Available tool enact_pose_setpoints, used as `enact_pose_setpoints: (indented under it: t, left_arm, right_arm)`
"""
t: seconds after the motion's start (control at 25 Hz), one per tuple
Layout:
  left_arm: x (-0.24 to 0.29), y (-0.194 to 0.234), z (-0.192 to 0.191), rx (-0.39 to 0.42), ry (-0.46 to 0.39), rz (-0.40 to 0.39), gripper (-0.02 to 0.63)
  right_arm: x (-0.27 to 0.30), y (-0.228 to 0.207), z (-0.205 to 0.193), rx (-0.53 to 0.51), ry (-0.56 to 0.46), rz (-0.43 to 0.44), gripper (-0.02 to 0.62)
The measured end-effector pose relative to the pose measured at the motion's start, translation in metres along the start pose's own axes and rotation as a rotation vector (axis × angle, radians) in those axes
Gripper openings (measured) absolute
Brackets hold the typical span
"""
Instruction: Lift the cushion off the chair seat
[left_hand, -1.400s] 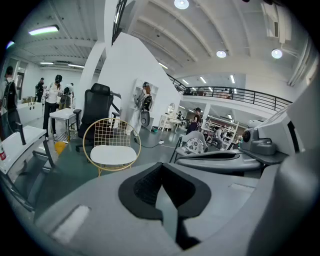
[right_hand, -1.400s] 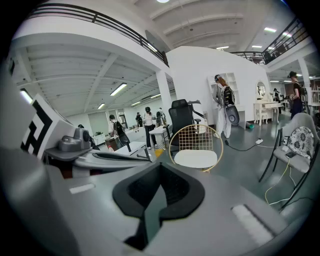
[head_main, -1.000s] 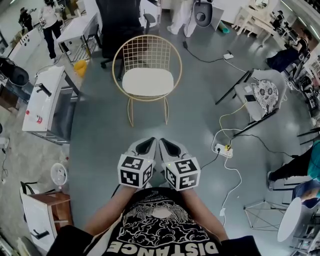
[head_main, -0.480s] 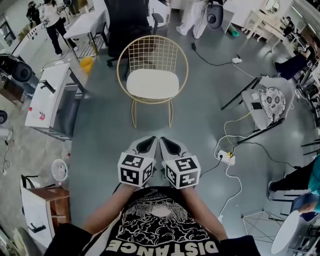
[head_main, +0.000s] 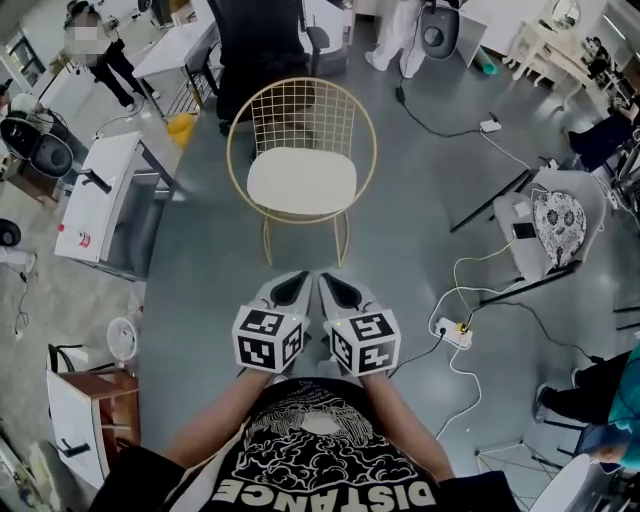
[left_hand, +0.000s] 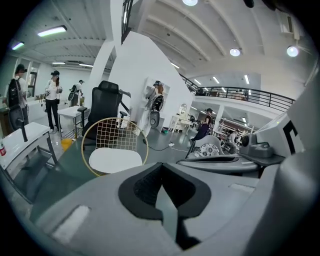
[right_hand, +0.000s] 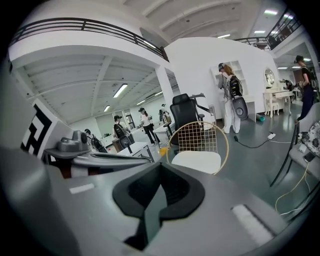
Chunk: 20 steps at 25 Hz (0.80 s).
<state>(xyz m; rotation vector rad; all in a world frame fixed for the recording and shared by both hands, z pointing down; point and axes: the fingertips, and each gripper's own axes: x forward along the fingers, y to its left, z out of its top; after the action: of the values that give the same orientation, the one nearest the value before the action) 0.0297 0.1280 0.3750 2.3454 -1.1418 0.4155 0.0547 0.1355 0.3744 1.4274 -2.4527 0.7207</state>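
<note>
The person's two forearms reach forward from the chest, close and nearly parallel, and each hand carries one tool pointing away toward the far side of the floor with a slight downward tilt. The left tool (head_main: 291, 289) and the right tool (head_main: 340, 291) sit just beside each other, their tips almost meeting. The marker cubes, left (head_main: 269, 340) and right (head_main: 365, 343), are nearest the body.

In the left gripper view the left tool (left_hand: 162, 189) has its dark pads pressed together with nothing between them. In the right gripper view the right tool (right_hand: 157, 192) looks the same: pads together, nothing held.

The white cushion (head_main: 301, 181) lies flat on the seat of a round gold wire chair (head_main: 298, 112), which stands on the grey floor straight ahead of the tools and well apart from them. Both gripper views show the cushion (left_hand: 115, 160) (right_hand: 196, 161) beyond the tips, untouched.

A black office chair (head_main: 250, 40) stands just behind the wire chair. A white worktop (head_main: 95, 195) is at the left, and a power strip (head_main: 452, 331) with trailing cables lies on the floor at the right.
</note>
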Motion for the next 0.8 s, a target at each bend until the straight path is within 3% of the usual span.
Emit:
enact_pose_setpoints:
  t: [0.36,0.8]
  left_arm:
    - [0.05,-0.014,0.016,-0.031,0.003,0.066,-0.009]
    - [0.065,-0.015,0.022,-0.013,0.004,0.114,-0.009]
  right_arm:
    - [0.007,-0.052,0.018,0.022,0.024,0.067,0.0]
    - [0.015,-0.07,0.023,0.023,0.035,0.109,0.0]
